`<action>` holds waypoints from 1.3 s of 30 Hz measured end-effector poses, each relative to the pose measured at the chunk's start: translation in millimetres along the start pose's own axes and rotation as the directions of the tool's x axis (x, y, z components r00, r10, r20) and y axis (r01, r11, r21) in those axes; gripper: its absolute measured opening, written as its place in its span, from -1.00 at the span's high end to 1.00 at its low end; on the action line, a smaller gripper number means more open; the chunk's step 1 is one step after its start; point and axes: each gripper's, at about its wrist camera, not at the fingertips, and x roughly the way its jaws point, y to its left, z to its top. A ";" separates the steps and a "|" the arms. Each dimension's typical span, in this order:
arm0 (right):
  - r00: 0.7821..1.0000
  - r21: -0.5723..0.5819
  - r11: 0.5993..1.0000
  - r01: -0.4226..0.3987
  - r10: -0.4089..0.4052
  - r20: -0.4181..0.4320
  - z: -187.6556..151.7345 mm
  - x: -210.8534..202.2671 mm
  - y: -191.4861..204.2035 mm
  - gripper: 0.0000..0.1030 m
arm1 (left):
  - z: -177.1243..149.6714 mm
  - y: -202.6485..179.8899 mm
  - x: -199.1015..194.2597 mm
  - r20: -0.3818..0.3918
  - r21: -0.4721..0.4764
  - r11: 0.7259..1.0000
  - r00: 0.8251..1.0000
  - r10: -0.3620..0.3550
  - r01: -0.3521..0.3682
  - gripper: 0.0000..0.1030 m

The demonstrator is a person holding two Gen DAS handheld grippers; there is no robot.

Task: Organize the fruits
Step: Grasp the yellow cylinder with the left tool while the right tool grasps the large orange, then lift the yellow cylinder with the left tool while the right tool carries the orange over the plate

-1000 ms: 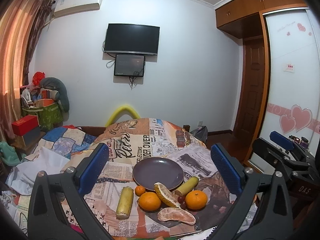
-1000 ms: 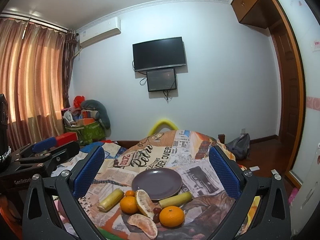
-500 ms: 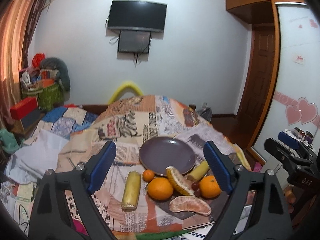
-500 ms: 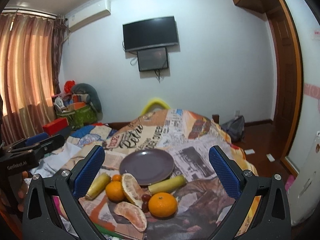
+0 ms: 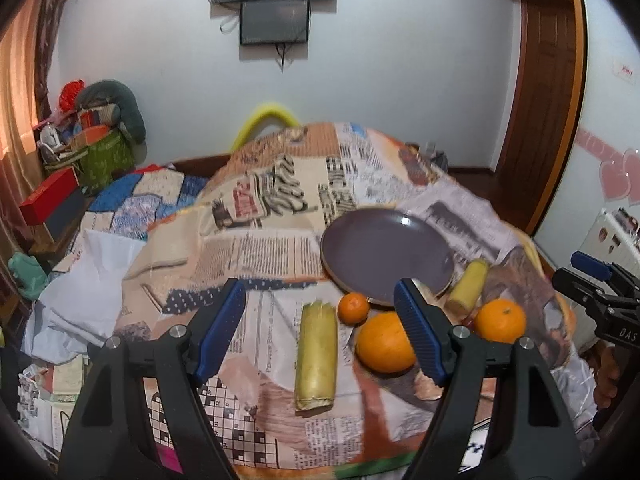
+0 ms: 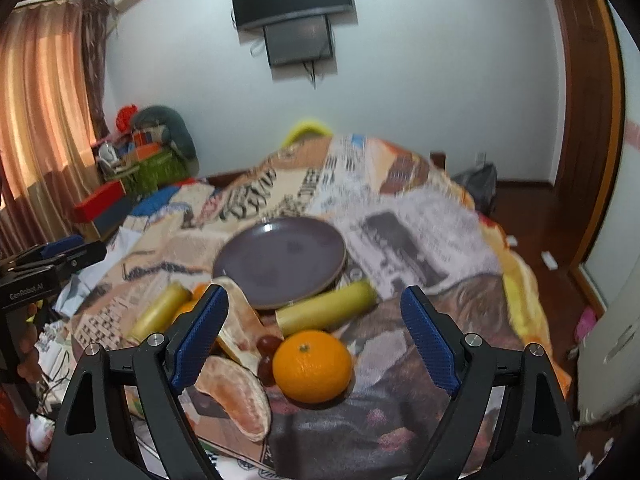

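A dark purple plate [image 5: 386, 251] [image 6: 282, 261] lies empty on a newspaper-print cloth. In front of it lie fruits. My left gripper [image 5: 320, 330] is open above a yellow sugarcane piece [image 5: 316, 356], with a small tangerine [image 5: 353, 308] and a large orange [image 5: 384, 342] to its right. My right gripper [image 6: 314, 342] is open just above an orange [image 6: 312, 366]. Next to it lie grapes [image 6: 267, 350], two pomelo segments [image 6: 240, 394] and a second sugarcane piece [image 6: 326, 312].
The cloth-covered table [image 5: 280, 200] drops off at the near edge. A cluttered pile with a green bag [image 5: 102, 156] and a red box [image 5: 48, 196] stands at the left. A door [image 5: 540, 92] is at the right.
Both grippers have moved forward and down toward the fruit. The left one now hangs over the sugarcane piece, the right one over the orange. Both stay open.
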 end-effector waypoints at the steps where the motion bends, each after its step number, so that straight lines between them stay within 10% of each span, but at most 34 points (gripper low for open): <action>1: 1.000 0.007 1.000 -0.004 0.004 -0.020 -1.9 5.5 -1.5 -0.68 | -0.9 1.0 5.5 -0.017 0.000 1.000 1.000 -0.006 0.006 -0.49; 19: 0.972 0.044 0.998 -0.048 0.057 -0.226 -27.6 60.1 -5.8 -0.68 | -31.4 15.8 92.6 -0.297 -0.048 0.995 0.949 -0.100 0.090 -0.21; 33: 0.960 0.066 0.996 -0.066 0.081 -0.267 -36.0 77.3 -12.8 -0.54 | -38.3 12.4 120.7 -0.335 -0.044 0.995 0.937 -0.100 0.090 -0.11; 39: 0.955 0.082 0.991 -0.106 0.124 -0.269 -37.0 77.3 -12.0 -0.30 | -36.9 15.7 125.5 -0.332 -0.049 0.995 0.938 -0.101 0.090 0.23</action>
